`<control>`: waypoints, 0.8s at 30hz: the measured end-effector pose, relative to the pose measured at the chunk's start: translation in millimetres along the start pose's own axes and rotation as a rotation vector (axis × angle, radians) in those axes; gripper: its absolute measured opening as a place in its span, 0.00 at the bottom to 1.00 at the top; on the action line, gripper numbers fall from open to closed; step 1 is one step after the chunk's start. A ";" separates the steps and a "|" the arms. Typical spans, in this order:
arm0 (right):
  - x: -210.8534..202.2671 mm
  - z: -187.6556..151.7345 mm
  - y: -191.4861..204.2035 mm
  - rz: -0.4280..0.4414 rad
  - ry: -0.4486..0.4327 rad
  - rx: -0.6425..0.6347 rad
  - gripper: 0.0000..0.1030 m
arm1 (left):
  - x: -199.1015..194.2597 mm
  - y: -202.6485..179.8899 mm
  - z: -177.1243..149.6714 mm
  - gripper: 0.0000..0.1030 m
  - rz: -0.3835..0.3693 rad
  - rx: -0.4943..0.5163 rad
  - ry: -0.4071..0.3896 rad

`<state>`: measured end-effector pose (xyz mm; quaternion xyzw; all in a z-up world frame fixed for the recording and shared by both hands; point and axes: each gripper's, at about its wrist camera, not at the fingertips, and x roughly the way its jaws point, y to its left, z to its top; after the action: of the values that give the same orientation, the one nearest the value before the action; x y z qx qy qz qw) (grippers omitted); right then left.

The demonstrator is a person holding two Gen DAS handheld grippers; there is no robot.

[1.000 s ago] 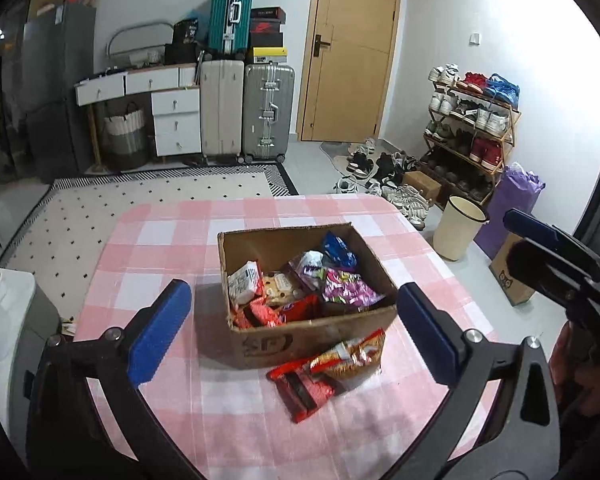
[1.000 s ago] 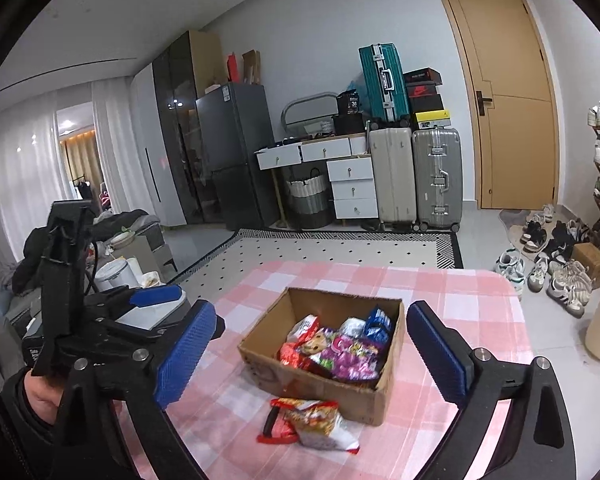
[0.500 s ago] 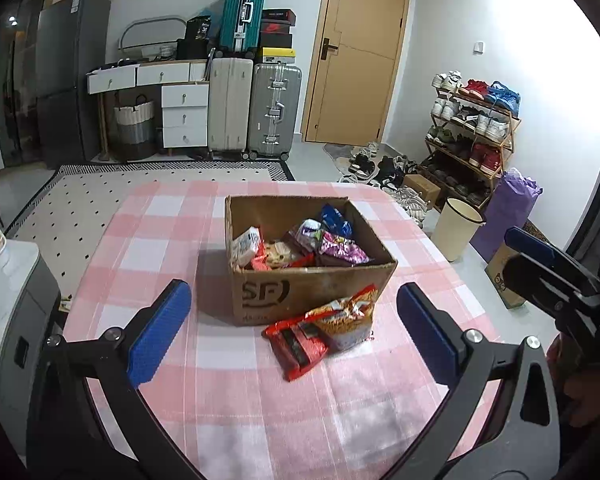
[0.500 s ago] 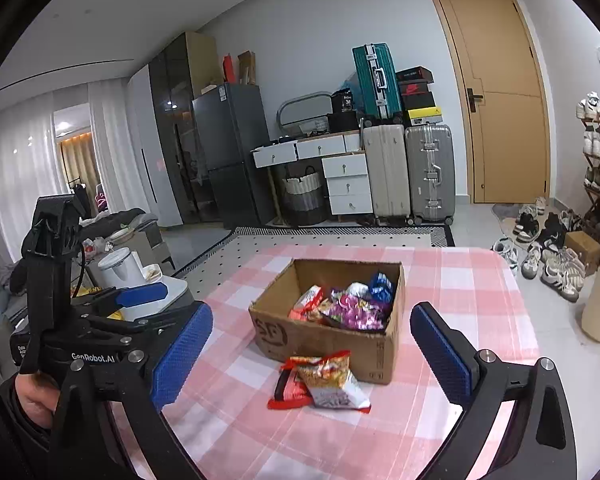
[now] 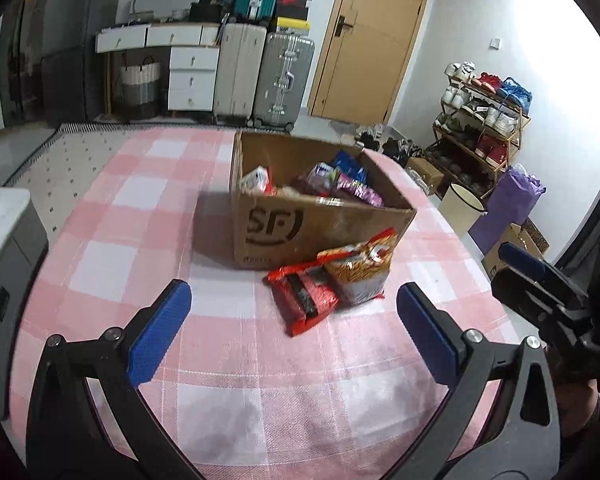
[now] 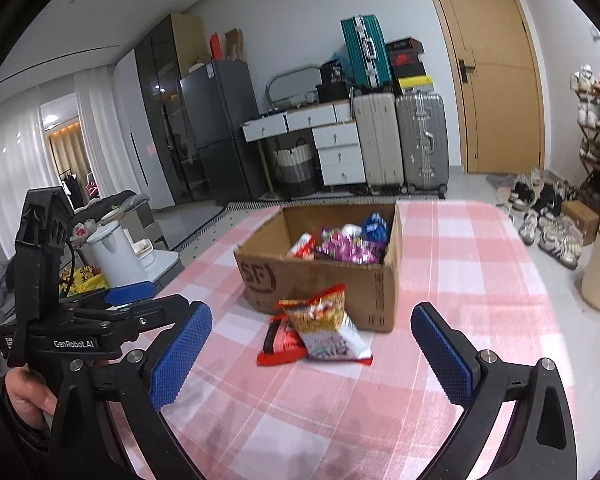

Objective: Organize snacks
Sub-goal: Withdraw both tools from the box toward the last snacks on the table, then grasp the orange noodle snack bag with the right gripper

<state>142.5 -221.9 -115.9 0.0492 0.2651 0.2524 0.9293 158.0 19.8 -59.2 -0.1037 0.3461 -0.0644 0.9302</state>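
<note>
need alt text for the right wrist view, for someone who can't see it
An open cardboard box of snack packets sits on a pink checked tablecloth, with two more packets, an orange snack bag on a red packet, lying against its near side. The right gripper frames them with jaws wide and empty; the left gripper shows at left.

Bare tablecloth (image 5: 260,380) ahead, free to pass; cardboard box (image 5: 300,224) and two snack packets (image 5: 336,280) block beyond.
</note>
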 end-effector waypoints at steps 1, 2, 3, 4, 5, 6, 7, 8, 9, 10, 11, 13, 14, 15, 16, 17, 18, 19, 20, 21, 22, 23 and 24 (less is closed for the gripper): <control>4.6 -3.7 -2.1 0.001 0.009 0.008 0.99 | 3.9 1.9 -2.0 1.00 0.000 -0.006 0.003; 8.1 -6.3 -3.4 0.003 0.016 0.011 0.99 | 8.8 4.1 -4.8 1.00 0.002 -0.009 0.005; 13.8 -9.3 -5.5 0.002 0.027 0.016 0.99 | 12.6 5.3 -6.4 1.00 0.005 -0.009 0.006; 17.5 -10.8 -6.6 0.002 0.033 0.019 0.99 | 16.4 6.3 -8.1 1.00 0.007 -0.008 0.006; 20.7 -12.9 -7.8 0.003 0.040 0.022 0.99 | 20.1 7.3 -9.7 1.00 0.005 -0.007 0.005; 26.2 -14.9 -10.2 0.004 0.049 0.027 0.99 | 23.0 8.2 -11.2 1.00 0.007 -0.006 0.006; 29.7 -15.6 -11.5 0.005 0.053 0.030 0.99 | 29.1 9.3 -13.3 1.00 0.011 -0.003 0.011; 33.7 -15.8 -12.8 0.008 0.058 0.032 0.99 | 34.2 10.3 -14.8 1.00 0.011 -0.001 0.019; 39.6 -16.9 -14.4 0.010 0.066 0.036 0.99 | 39.4 11.7 -16.3 1.00 0.013 -0.003 0.027; 44.2 -17.8 -14.7 0.012 0.074 0.038 0.99 | 41.8 14.1 -17.1 1.00 0.013 -0.007 0.035; 49.0 -18.0 -14.4 0.014 0.081 0.040 0.99 | 46.8 16.4 -18.3 1.00 0.012 -0.015 0.045; 62.7 -19.6 -16.0 0.026 0.106 0.041 0.99 | 53.3 19.9 -20.7 1.00 0.009 -0.022 0.055; 70.2 -20.5 -16.6 0.029 0.120 0.043 0.99 | 59.1 22.0 -21.4 1.00 0.010 -0.026 0.064; 75.0 -21.0 -16.7 0.030 0.128 0.045 0.99 | 61.8 23.2 -22.9 1.00 0.009 -0.028 0.067; 83.5 -21.8 -17.4 0.036 0.141 0.048 0.99 | 64.8 24.7 -23.5 1.00 0.007 -0.031 0.069; 86.8 -21.8 -17.7 0.038 0.148 0.049 0.99 | 68.2 26.3 -24.0 1.00 0.008 -0.032 0.072; 94.4 -22.0 -18.8 0.038 0.161 0.052 0.99 | 71.4 27.7 -25.0 1.00 0.008 -0.033 0.074; 99.1 -22.1 -19.7 0.038 0.169 0.054 0.99 | 75.6 30.3 -25.9 1.00 0.007 -0.036 0.078; 103.3 -22.0 -20.5 0.039 0.176 0.057 0.99 | 79.9 32.4 -26.2 1.00 0.005 -0.040 0.082; 110.2 -21.7 -21.7 0.040 0.187 0.059 0.99 | 80.6 35.5 -27.1 1.00 0.002 -0.044 0.085; 114.6 -21.5 -22.5 0.039 0.193 0.059 0.99 | 83.8 36.8 -27.6 1.00 0.002 -0.046 0.088; 118.4 -21.4 -23.1 0.037 0.197 0.058 0.99 | 87.5 37.9 -28.2 1.00 0.004 -0.048 0.094; 123.7 -20.6 -23.5 0.036 0.205 0.058 0.99 | 88.7 40.5 -29.3 1.00 0.002 -0.051 0.099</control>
<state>232.8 -182.0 -196.7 0.0547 0.3649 0.2650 0.8908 207.4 37.8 -146.4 -0.1239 0.3934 -0.0596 0.9090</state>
